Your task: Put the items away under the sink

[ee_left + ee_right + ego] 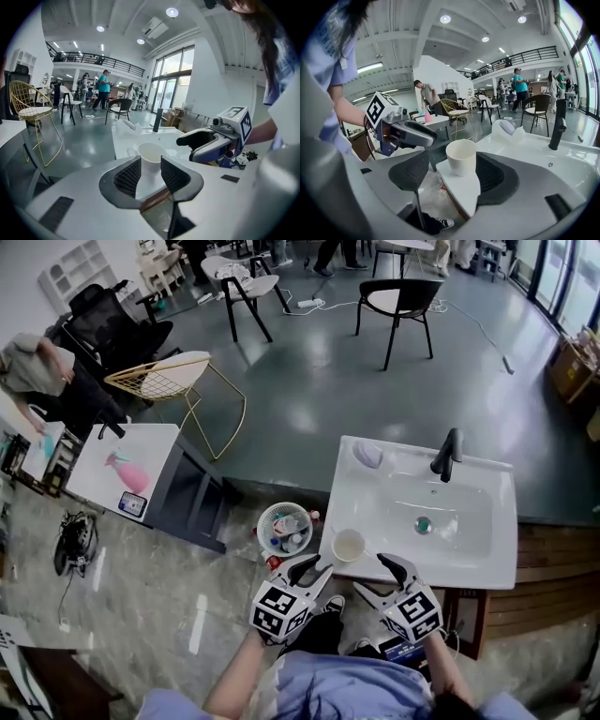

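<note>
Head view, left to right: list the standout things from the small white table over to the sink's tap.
pink spray bottle → round white basket of bottles on the floor → white paper cup on the sink's corner → black tap

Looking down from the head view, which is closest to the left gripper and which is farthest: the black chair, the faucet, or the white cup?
1. White cup, on the near corner of the sink, just ahead of the left gripper.
2. Faucet, at the sink's back edge, off to the right.
3. Black chair, far across the room.
</note>
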Motion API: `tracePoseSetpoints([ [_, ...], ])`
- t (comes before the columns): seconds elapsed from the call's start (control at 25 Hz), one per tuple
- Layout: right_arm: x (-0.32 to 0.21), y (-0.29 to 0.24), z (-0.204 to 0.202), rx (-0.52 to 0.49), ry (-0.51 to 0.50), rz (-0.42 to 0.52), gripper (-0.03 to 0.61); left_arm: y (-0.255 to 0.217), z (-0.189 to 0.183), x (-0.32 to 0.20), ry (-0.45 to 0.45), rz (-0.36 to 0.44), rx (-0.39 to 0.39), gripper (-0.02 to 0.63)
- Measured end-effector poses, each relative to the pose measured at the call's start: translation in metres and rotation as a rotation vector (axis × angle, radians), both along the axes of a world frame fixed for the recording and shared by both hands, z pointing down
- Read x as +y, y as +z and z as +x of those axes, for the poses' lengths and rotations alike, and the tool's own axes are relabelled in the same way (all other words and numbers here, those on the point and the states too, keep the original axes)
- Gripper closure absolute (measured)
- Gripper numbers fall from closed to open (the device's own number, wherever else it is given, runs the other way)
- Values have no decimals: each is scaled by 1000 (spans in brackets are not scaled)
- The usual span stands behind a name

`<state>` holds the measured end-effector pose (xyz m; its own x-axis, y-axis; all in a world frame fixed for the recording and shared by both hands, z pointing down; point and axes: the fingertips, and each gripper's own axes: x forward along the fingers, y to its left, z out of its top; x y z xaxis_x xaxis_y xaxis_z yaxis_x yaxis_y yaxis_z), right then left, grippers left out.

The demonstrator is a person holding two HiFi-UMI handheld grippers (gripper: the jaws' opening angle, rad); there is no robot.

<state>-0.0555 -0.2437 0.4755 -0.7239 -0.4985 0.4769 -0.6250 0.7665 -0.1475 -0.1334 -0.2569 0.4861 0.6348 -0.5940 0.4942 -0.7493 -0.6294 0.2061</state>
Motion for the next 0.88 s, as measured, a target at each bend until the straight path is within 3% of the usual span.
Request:
tracePoseSetpoints([
  [0.48,-40,57,-31,82,6,18,178,16,-30,-21,-13,-36,-17,488],
  [0.88,-58,64,-50,94,-9,55,160,22,-37,-20,-14,-62,-6,488],
])
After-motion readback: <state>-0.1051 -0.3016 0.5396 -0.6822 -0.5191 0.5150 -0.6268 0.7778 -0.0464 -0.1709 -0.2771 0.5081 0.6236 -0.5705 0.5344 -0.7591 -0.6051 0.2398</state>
